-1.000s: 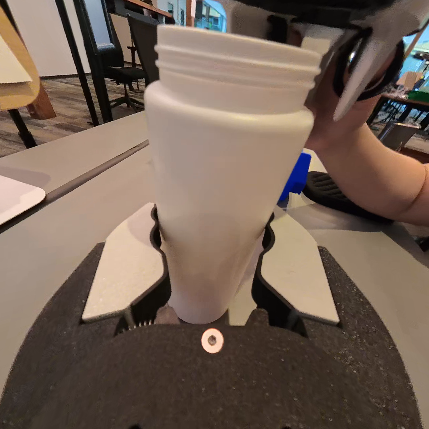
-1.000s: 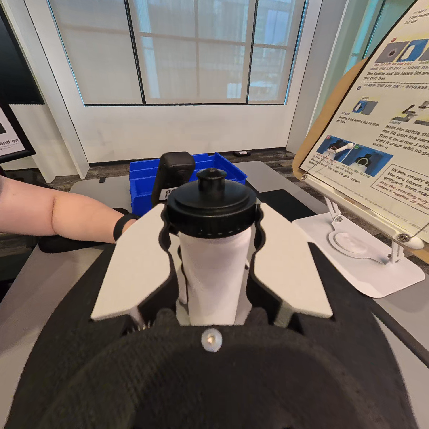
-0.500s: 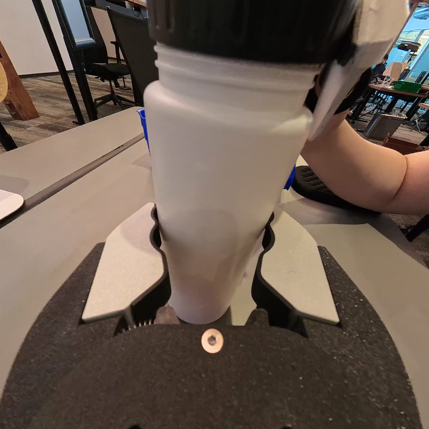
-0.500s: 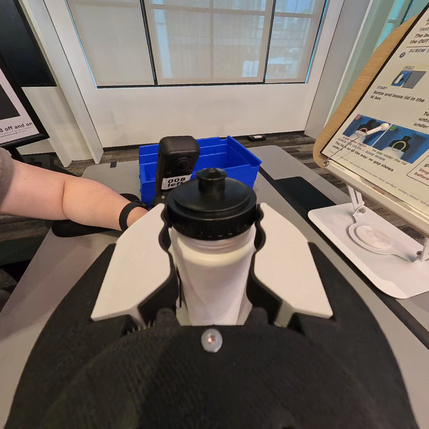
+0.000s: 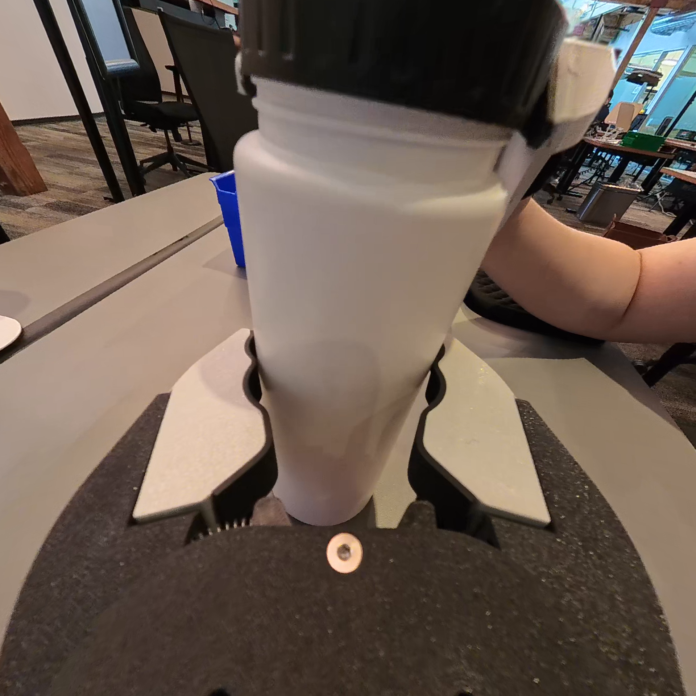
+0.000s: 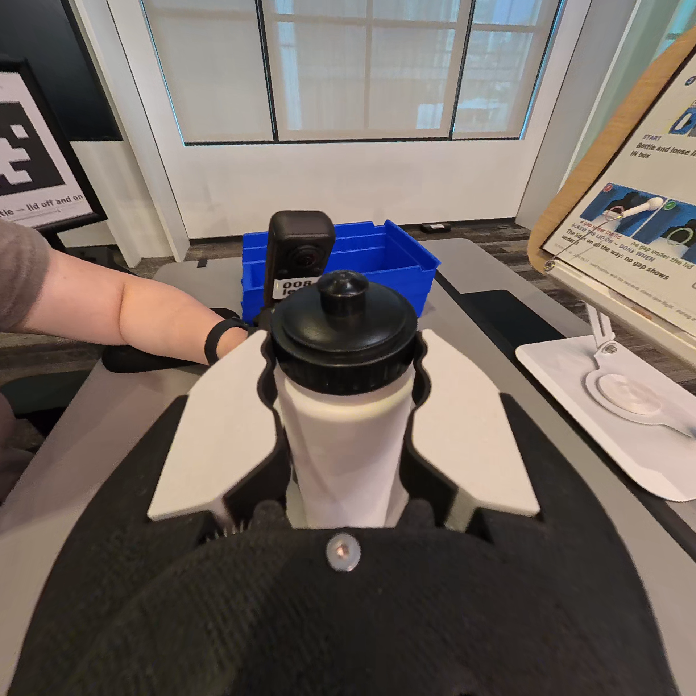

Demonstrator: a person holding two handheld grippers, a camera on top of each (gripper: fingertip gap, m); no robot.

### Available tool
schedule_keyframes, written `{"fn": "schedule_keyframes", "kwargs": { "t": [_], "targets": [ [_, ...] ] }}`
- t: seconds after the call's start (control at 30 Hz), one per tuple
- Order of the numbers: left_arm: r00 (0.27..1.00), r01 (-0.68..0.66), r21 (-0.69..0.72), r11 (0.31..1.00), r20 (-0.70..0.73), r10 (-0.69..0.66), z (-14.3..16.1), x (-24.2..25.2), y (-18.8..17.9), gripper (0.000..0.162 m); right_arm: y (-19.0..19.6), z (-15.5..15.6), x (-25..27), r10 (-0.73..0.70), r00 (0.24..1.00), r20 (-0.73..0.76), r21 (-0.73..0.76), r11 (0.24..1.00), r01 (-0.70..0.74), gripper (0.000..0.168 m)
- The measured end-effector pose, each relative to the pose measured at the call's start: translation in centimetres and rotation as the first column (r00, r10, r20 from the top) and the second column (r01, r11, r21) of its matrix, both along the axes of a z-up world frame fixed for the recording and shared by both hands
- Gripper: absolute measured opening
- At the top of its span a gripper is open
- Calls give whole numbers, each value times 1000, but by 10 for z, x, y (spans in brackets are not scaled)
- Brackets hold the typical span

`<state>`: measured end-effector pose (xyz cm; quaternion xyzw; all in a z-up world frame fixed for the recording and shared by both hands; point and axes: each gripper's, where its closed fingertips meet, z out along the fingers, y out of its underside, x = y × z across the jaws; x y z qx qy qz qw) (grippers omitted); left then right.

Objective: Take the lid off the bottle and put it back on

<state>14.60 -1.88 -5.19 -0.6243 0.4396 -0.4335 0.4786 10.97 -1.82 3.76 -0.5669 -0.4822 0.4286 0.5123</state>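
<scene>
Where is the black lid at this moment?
The black lid sits on the neck of the white bottle, mid-frame in the right wrist view, clamped by the right gripper, in front of the blue bin.

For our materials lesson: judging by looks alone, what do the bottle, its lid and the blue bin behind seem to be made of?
Bottle: probably soft matt white plastic; opaque, with moulded thread ridges at the neck.
Lid: likely harder black plastic with a slight sheen; ribbed rim and a moulded spout knob.
Blue bin: seemingly rigid glossy plastic; even colour, thin moulded walls with stepped edges.
</scene>
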Motion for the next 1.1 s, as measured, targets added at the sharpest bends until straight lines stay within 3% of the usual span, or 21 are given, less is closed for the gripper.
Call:
{"fn": "schedule_keyframes", "kwargs": {
  "t": [0.37,0.7,1.1],
  "targets": [
    [997,-64,-2,998,-49,64,-2,1,4,87,4,-3,1,-110,983,144,1,994,111,72],
    [994,-89,0,996,-68,89,-3,1,5,87,6,9,3,-155,984,89,-6,988,156,76],
    [994,-71,1,997,-83,71,-3,2,3,87,3,1,0,-141,979,145,-28,989,146,74]
  ]
}}
